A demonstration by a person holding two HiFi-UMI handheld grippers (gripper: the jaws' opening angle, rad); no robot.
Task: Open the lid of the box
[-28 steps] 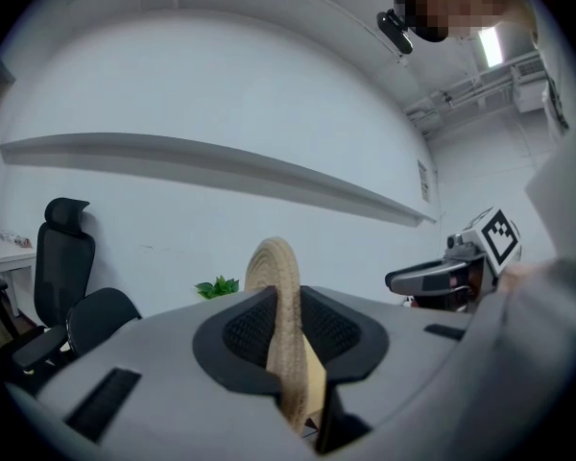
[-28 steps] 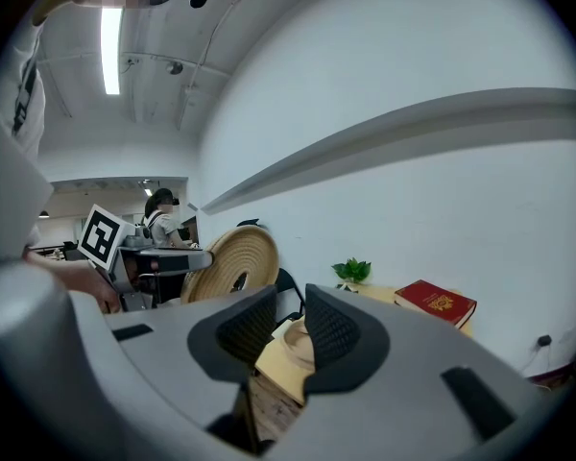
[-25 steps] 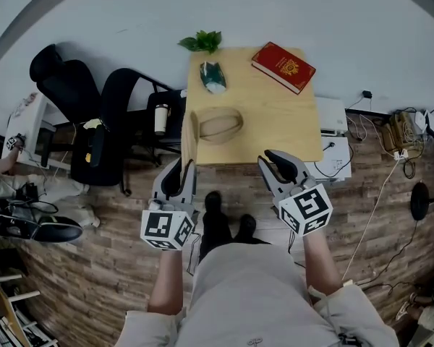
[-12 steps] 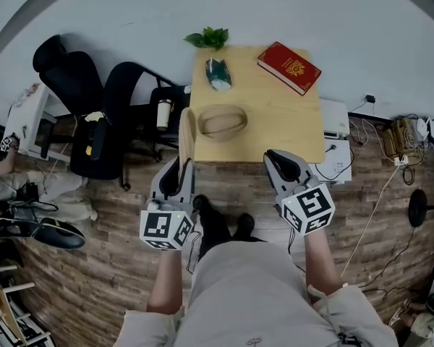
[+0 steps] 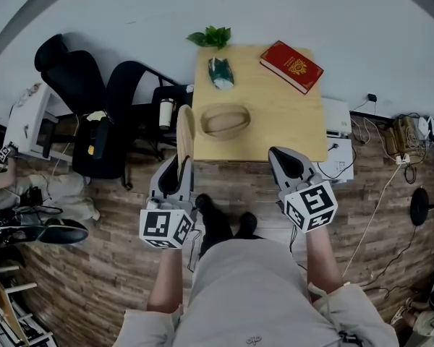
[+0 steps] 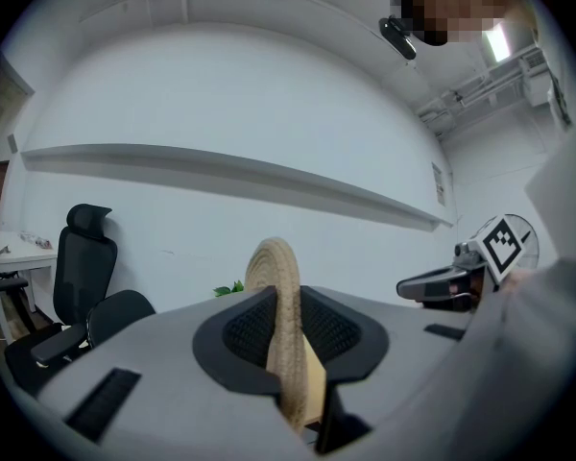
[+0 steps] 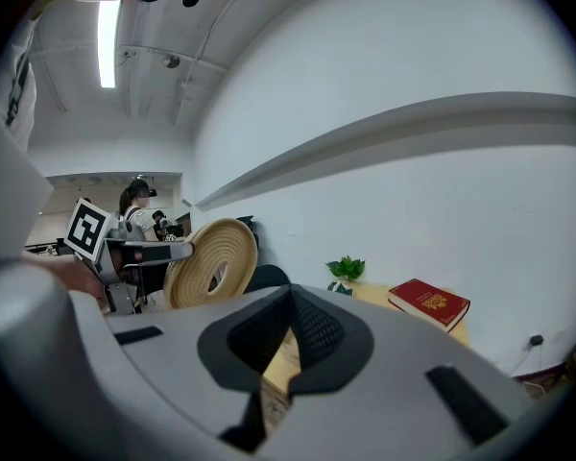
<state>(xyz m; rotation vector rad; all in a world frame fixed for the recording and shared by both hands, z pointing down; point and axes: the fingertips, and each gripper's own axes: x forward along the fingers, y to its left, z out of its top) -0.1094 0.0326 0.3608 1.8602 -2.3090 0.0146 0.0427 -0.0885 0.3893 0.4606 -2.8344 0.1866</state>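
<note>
A woven oval box (image 5: 226, 120) stands uncovered on the wooden table (image 5: 282, 121). Its woven lid (image 5: 184, 132) is held on edge past the table's left front corner, with my left gripper (image 5: 179, 165) shut on its rim. In the left gripper view the lid (image 6: 274, 281) rises between the left gripper's (image 6: 286, 339) pads. My right gripper (image 5: 276, 154) hovers at the table's front edge, right of the box. Its jaws have just been closing and now meet, with nothing between them. In the right gripper view the right gripper (image 7: 286, 329) is shut, and the lid (image 7: 211, 262) shows at left.
On the table lie a red book (image 5: 291, 65) at the back right and a green packet (image 5: 220, 73) near a plant (image 5: 211, 37). Two black office chairs (image 5: 94, 100) and a cup (image 5: 166, 113) stand left of the table. Cables and a white box (image 5: 338, 139) are on the right.
The right gripper's jaws have closed. The lid in the left gripper has drawn slightly left, away from the box.
</note>
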